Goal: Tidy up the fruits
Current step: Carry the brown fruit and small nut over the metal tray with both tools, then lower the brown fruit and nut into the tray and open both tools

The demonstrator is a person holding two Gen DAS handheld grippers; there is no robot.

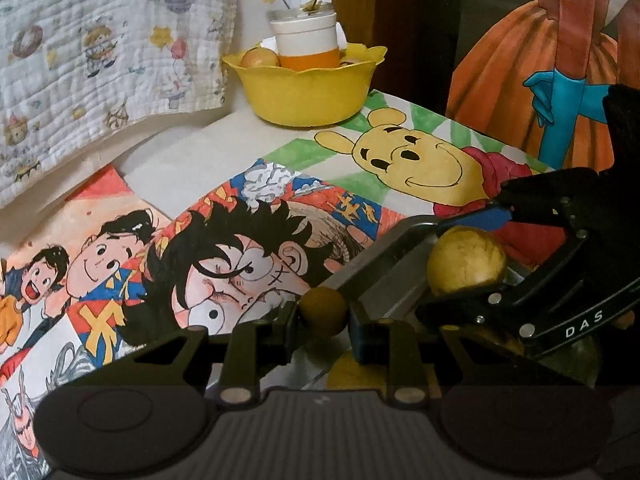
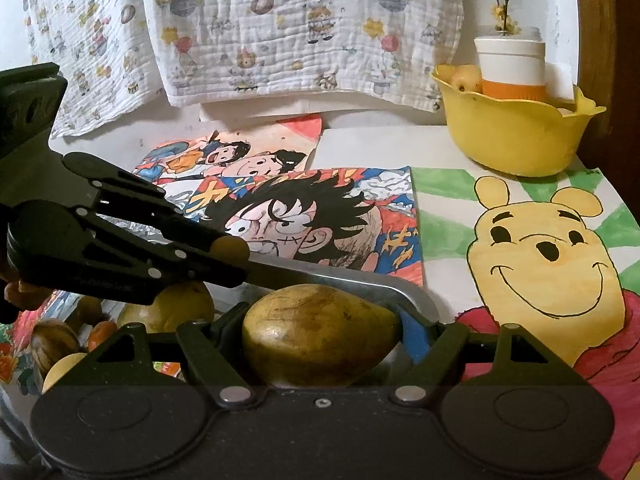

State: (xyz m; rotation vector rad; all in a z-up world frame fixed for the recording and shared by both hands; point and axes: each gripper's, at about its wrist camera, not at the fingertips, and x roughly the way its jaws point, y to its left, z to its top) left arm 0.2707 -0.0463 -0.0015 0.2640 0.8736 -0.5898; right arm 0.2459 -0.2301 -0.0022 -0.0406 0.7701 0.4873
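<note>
The right claw (image 2: 320,336) grips a pear-shaped, mottled yellow-brown fruit (image 2: 320,336) over a metal tray (image 2: 404,292), its long axis lying across the jaws, narrow end pointing right. The left claw (image 1: 323,314) is closed on a small round brown fruit (image 1: 323,310). A scalloped yellow plastic bowl (image 2: 516,140) stands well apart on the drawing-covered tabletop (image 2: 380,144).

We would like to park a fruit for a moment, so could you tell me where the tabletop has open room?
The bare white strip between the yellow bowl, the hanging cloth and the drawings is free. The flat bear drawing also carries nothing. Crowded: the metal tray near both tools, and the loose fruits at its left.
</note>
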